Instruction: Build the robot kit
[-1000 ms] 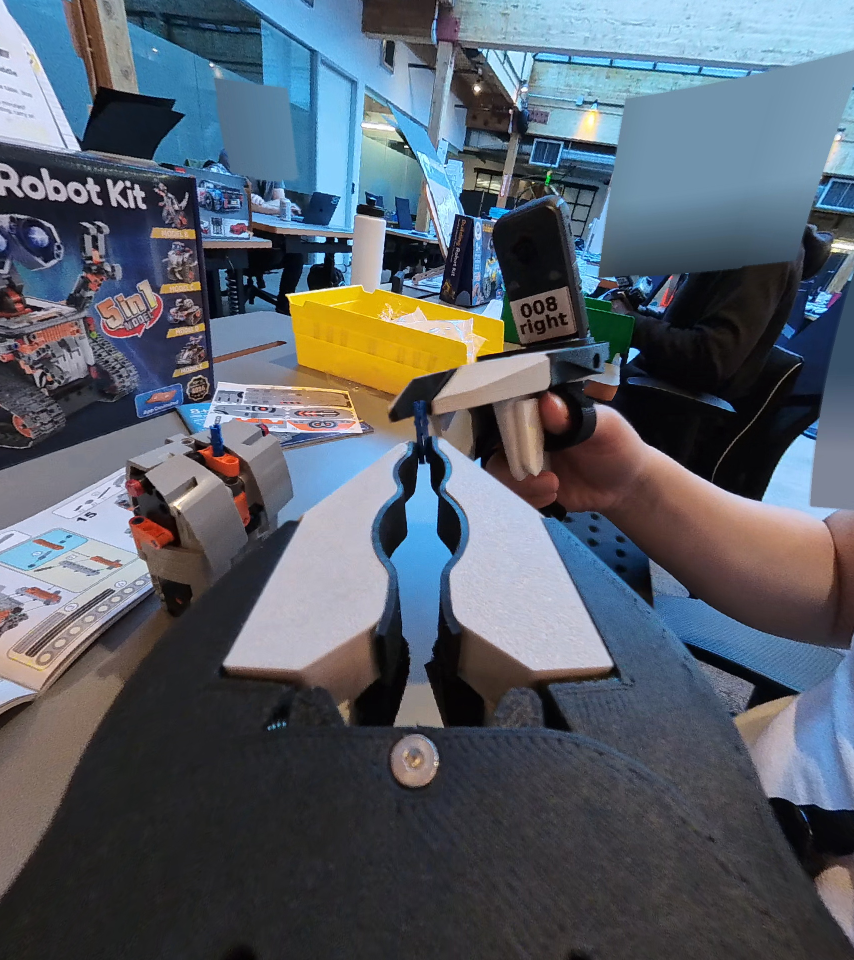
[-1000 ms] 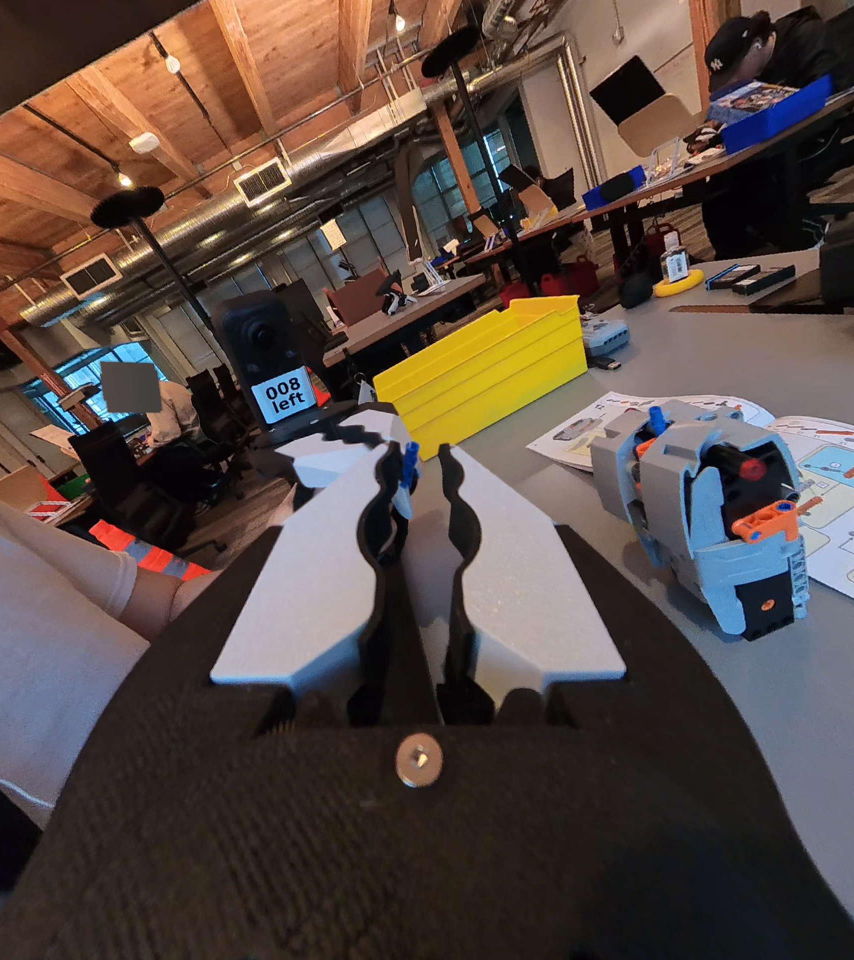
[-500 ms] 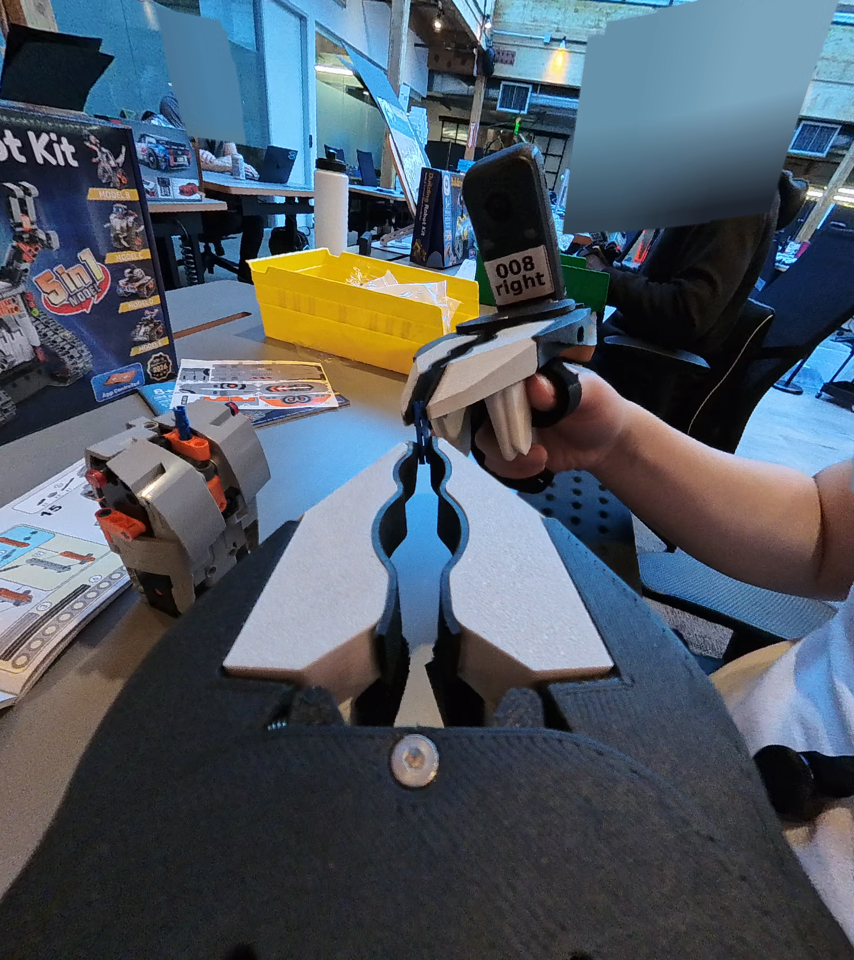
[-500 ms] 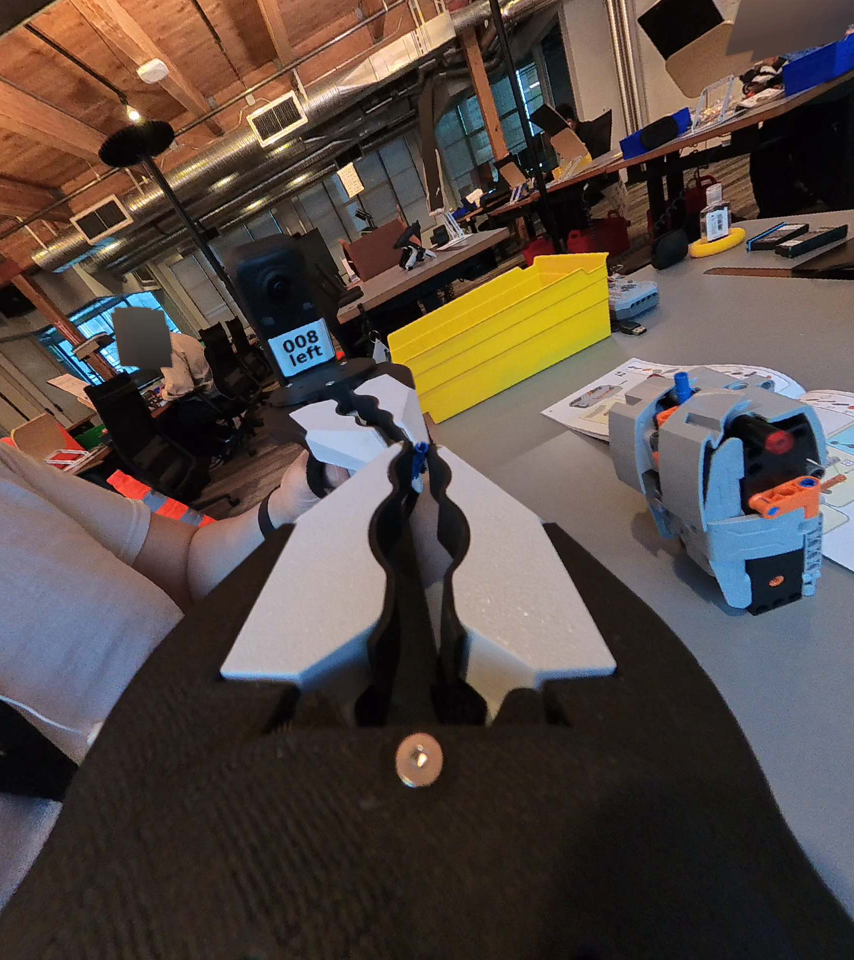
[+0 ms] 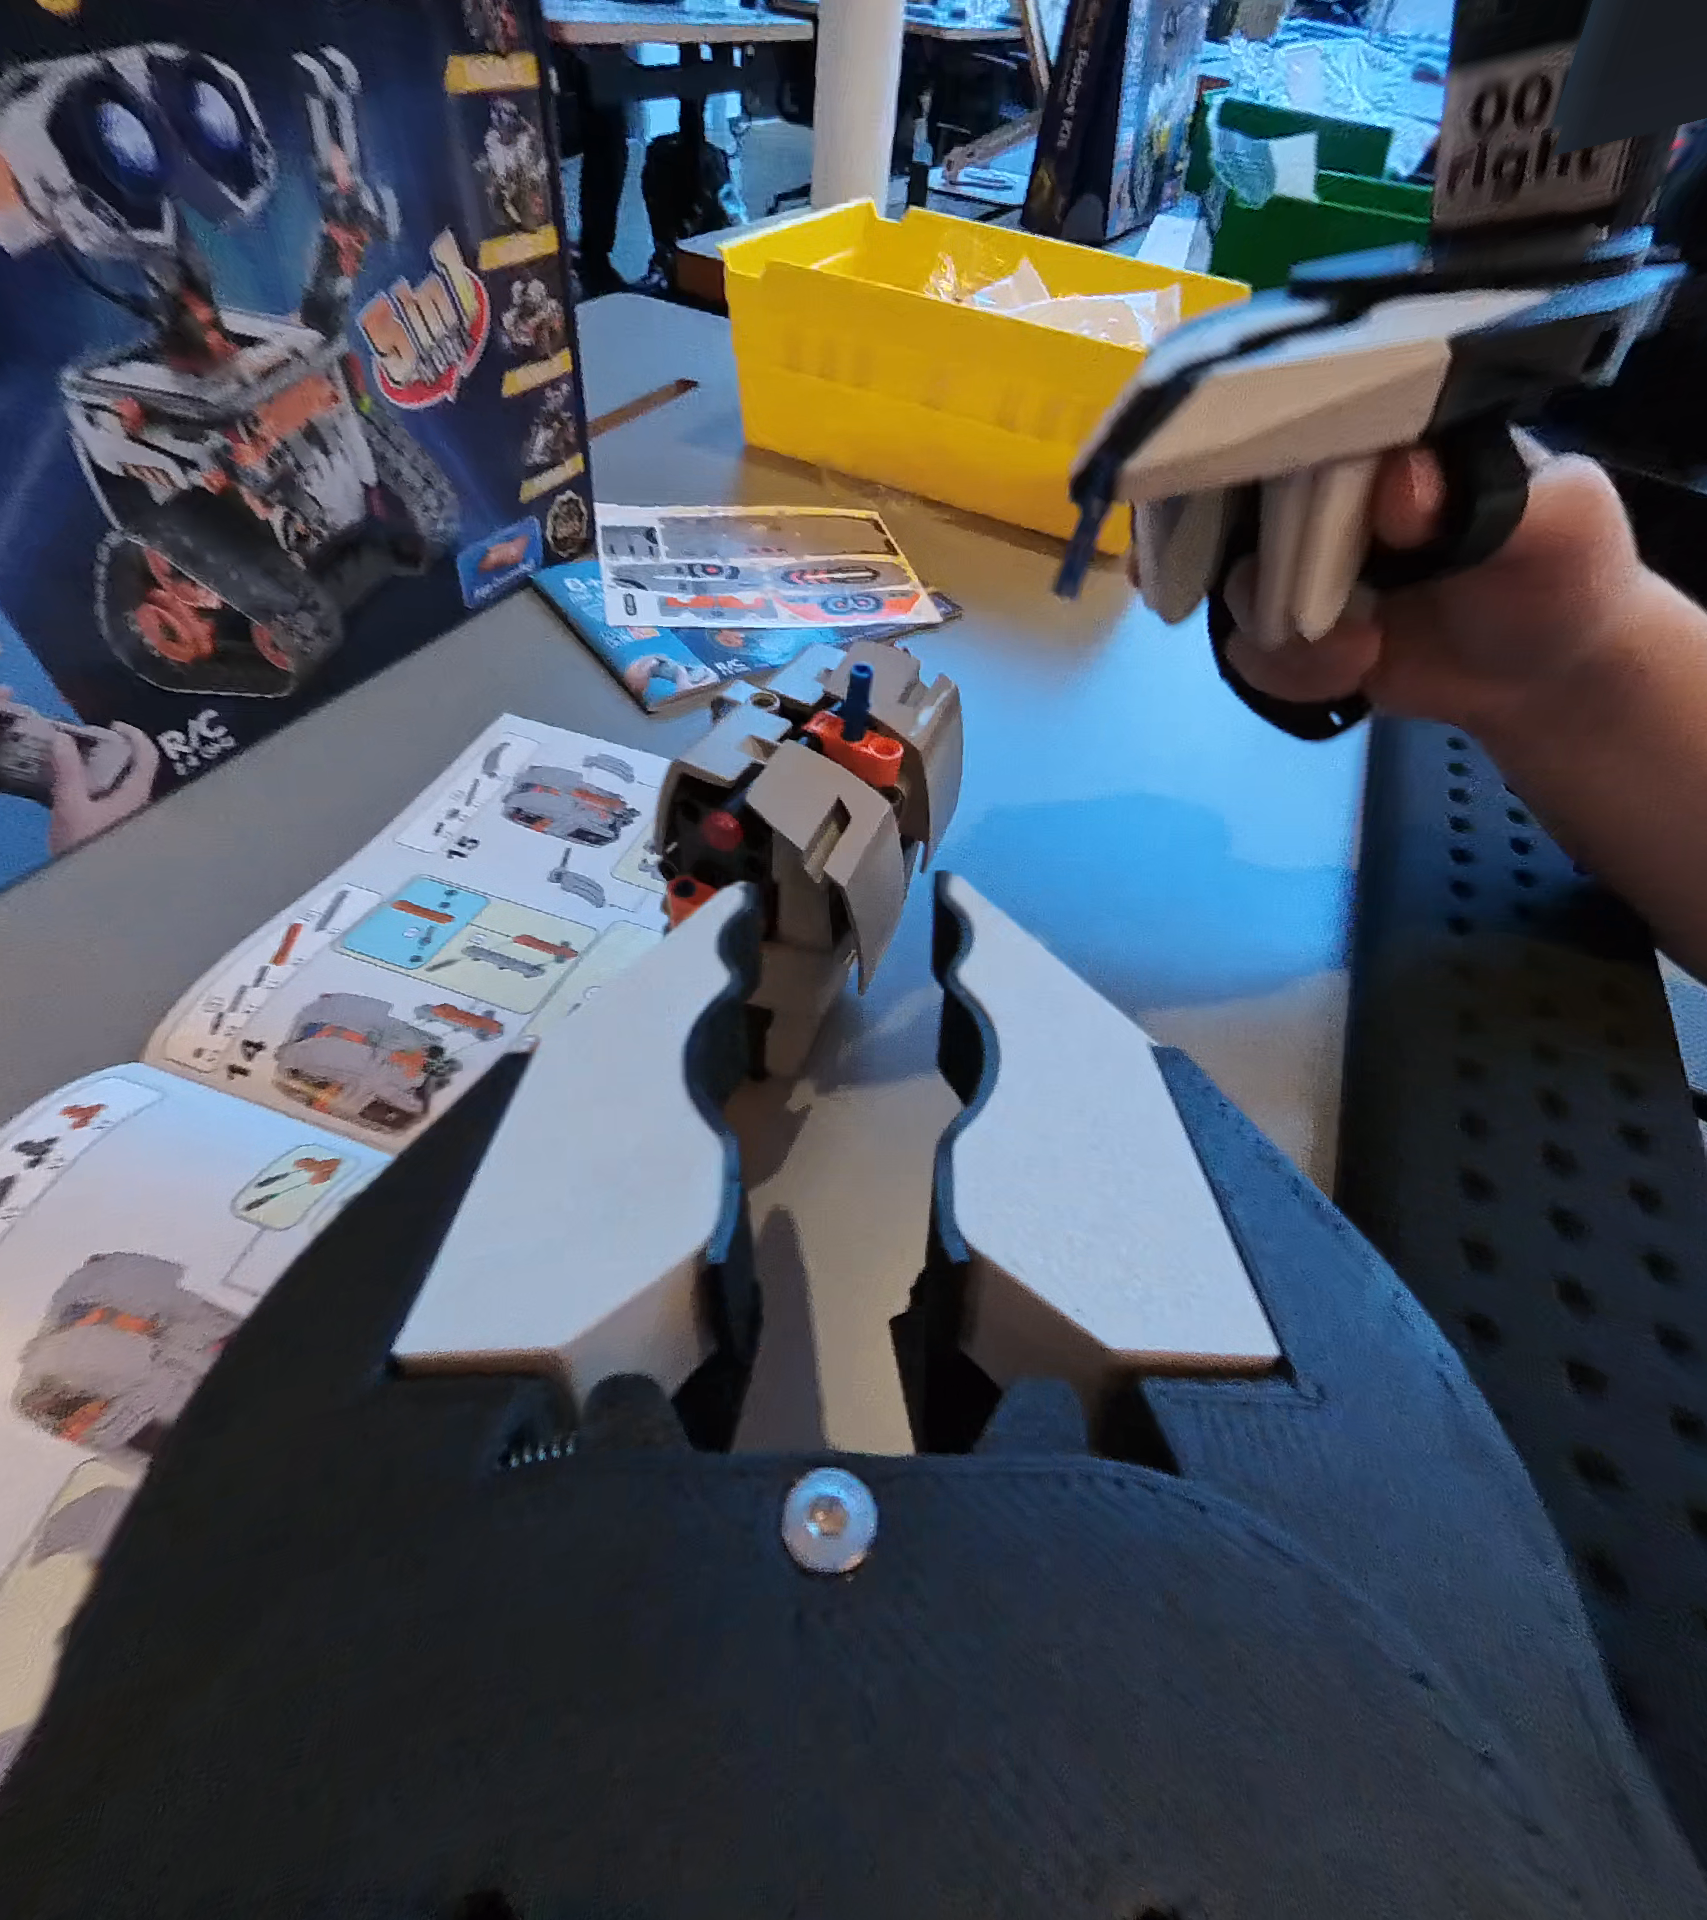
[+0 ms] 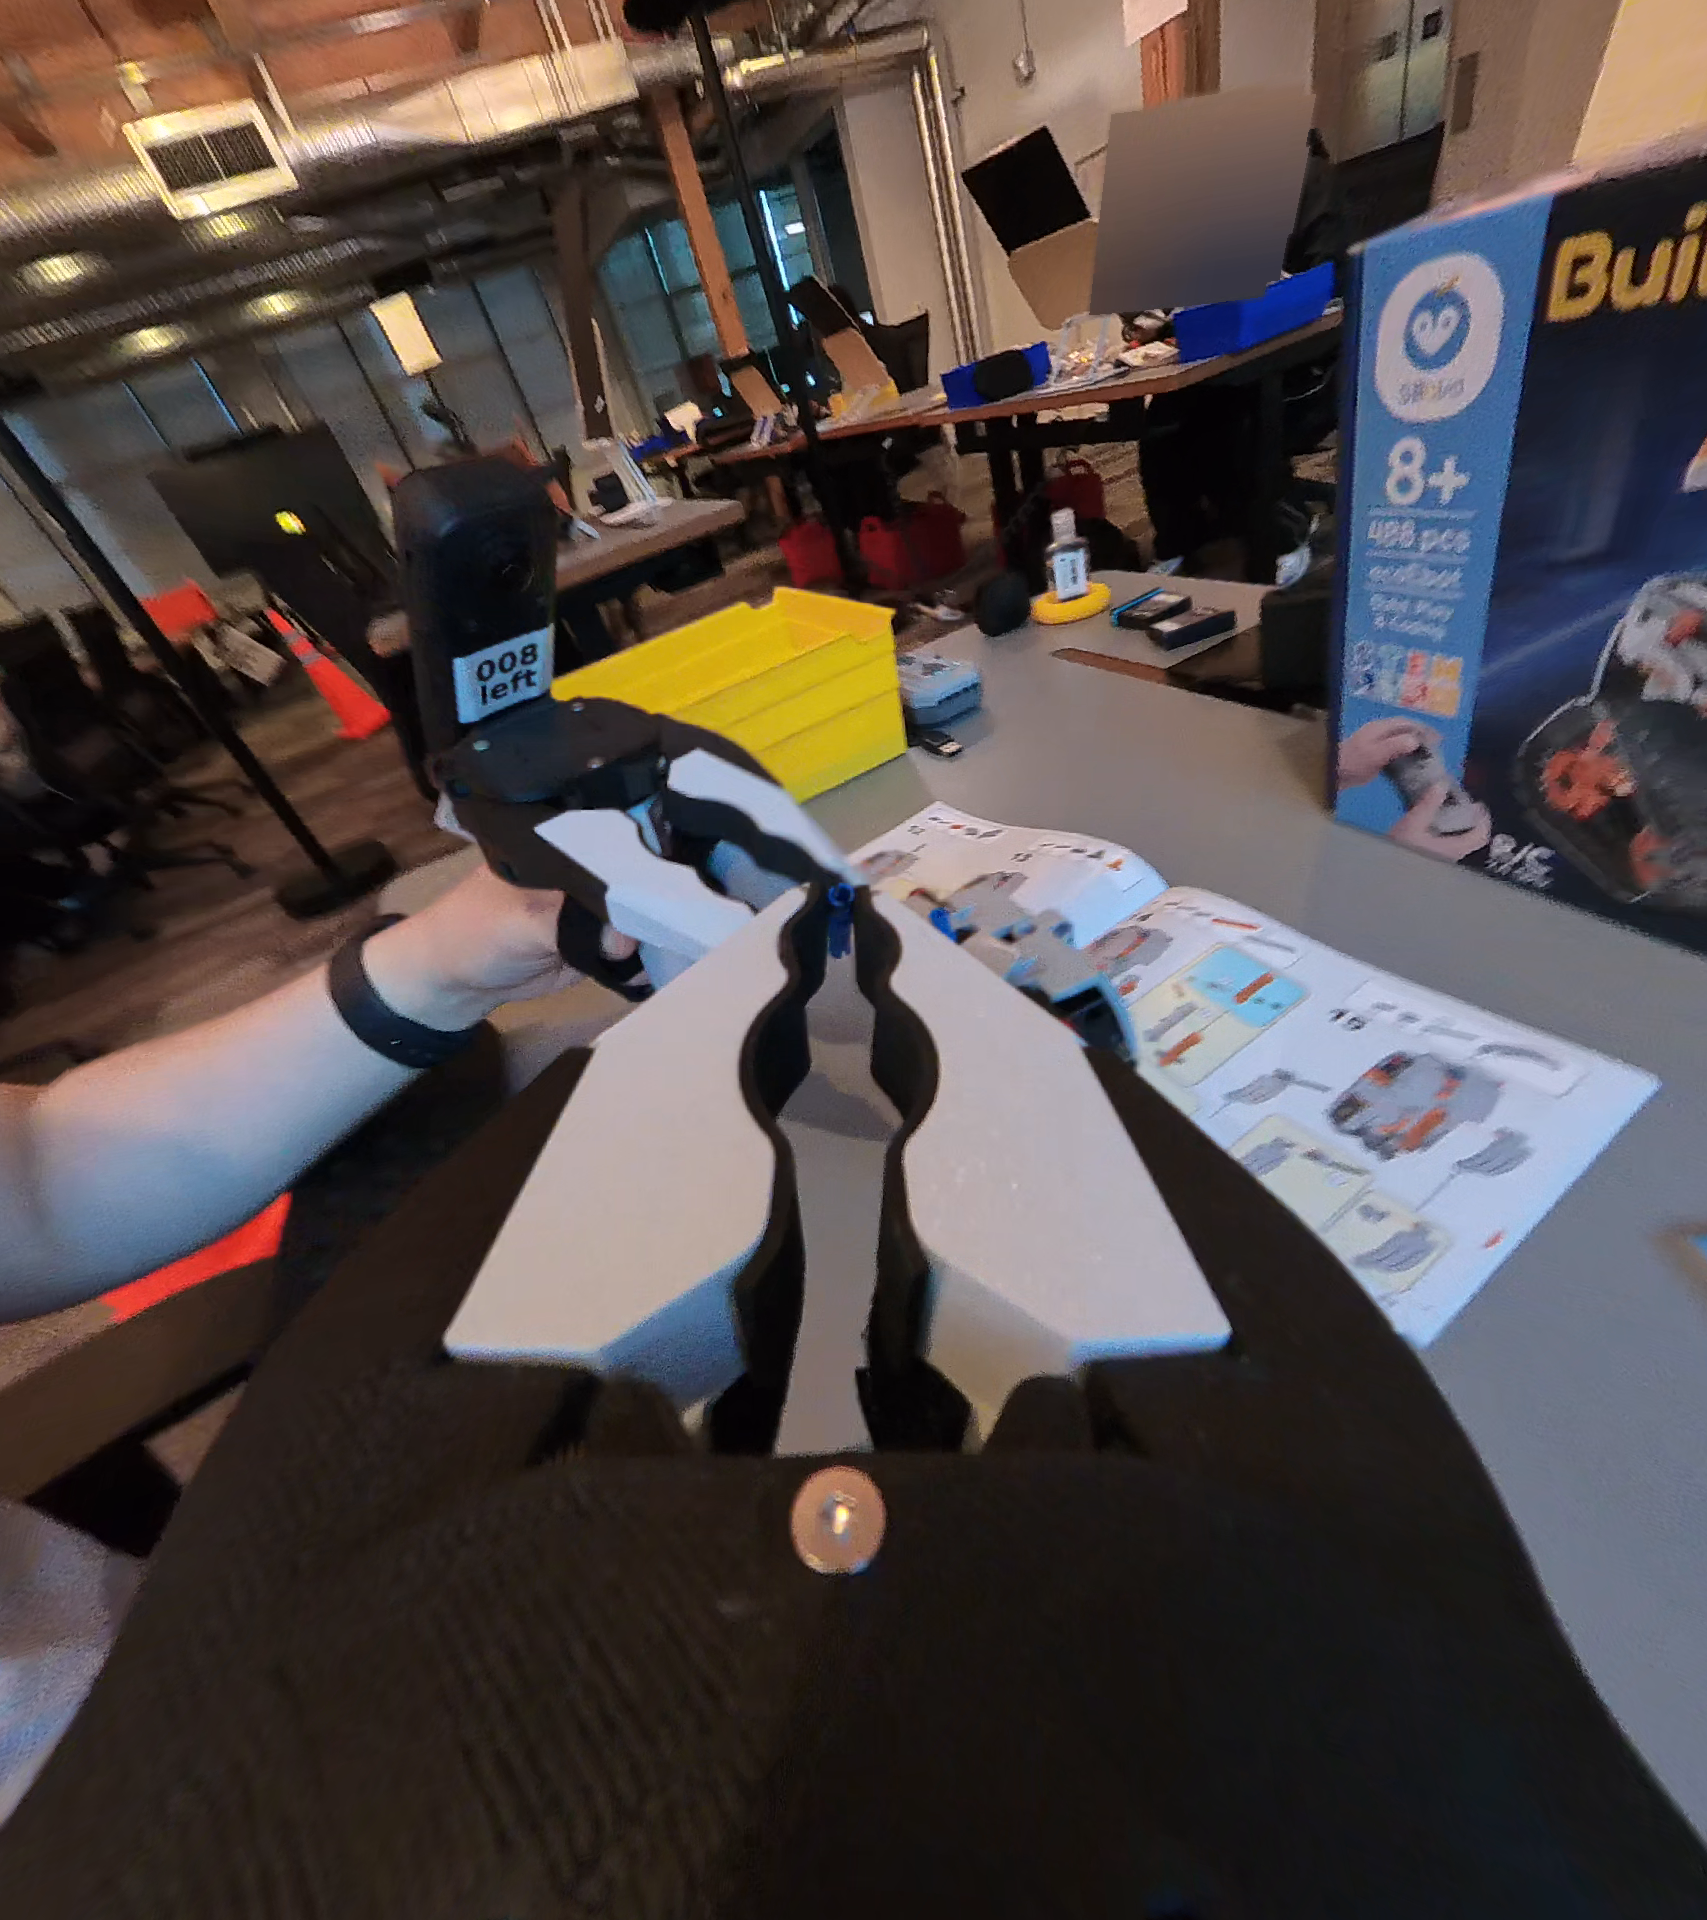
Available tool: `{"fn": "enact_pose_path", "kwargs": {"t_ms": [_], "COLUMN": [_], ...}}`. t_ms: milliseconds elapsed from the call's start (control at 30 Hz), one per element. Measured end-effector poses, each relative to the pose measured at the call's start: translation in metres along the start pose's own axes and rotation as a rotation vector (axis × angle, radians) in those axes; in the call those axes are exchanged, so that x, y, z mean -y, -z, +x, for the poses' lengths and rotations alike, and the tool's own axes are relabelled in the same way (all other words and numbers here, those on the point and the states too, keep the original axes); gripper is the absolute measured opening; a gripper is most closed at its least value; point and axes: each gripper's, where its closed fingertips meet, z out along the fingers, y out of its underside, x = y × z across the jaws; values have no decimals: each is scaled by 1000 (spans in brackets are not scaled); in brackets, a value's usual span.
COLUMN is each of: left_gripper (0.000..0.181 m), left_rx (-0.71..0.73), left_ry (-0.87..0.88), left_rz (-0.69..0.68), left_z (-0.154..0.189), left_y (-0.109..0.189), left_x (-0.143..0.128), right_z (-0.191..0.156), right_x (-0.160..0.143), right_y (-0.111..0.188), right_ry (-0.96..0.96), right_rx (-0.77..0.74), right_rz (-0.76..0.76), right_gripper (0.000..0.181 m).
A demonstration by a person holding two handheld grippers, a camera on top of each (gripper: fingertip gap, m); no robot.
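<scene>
My left gripper [image 5: 841,891] is open, low over the grey table [image 5: 1119,831]. Its fingers stand on either side of the near end of a grey brick-built model [image 5: 828,821] with orange, red and blue pins. My right gripper [image 6: 833,899] is shut on a small blue pin [image 6: 836,920] at its fingertips. In the left wrist view the right gripper [image 5: 1088,488] hovers up and to the right of the model, and the blue pin [image 5: 1077,540] hangs from its tips. In the right wrist view the model [image 6: 1046,951] is mostly hidden behind my right finger.
An open instruction booklet [image 5: 361,987] lies under and left of the model. A robot kit box [image 5: 236,395] stands at the back left. A sticker sheet [image 5: 755,566] and a yellow bin [image 5: 932,353] lie behind. A black perforated chair [image 5: 1514,1143] is at the table's right edge. My hands' fingertips stand some 8 centimeters from each other.
My left gripper let go of the blue pin, opened, and swung down and left to the model. My right gripper closed on the pin and now holds it alone.
</scene>
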Motion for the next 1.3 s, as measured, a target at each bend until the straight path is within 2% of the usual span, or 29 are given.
{"fn": "enact_pose_path", "kwargs": {"t_ms": [33,133,300,500,833,1300], "left_gripper": [23,22,17,5,11,1], "left_rx": [1,28,75,49,37,2], "left_ry": [8,15,-70,-49,1,43], "left_rz": [3,3,-35,11,39,74], "left_z": [0,0,-1,0,3,10], "left_y": [-3,-10,-14,-15,-17,-17], "left_x": [-3,-14,-23,-12,-10,-7], "right_z": [2,9,10,14,13,19], "right_x": [2,3,-1,-6,-16,-26], "right_y": [-3,-12,-19,-20,-26,-29], "right_ry": [34,117,169,142,164,224], "right_rx": [-10,-42,-33,-28,-17,-54], "right_rz": [-16,-73,-97,-98,-140,-202], "right_gripper": [2,2,2,2,2,2]}}
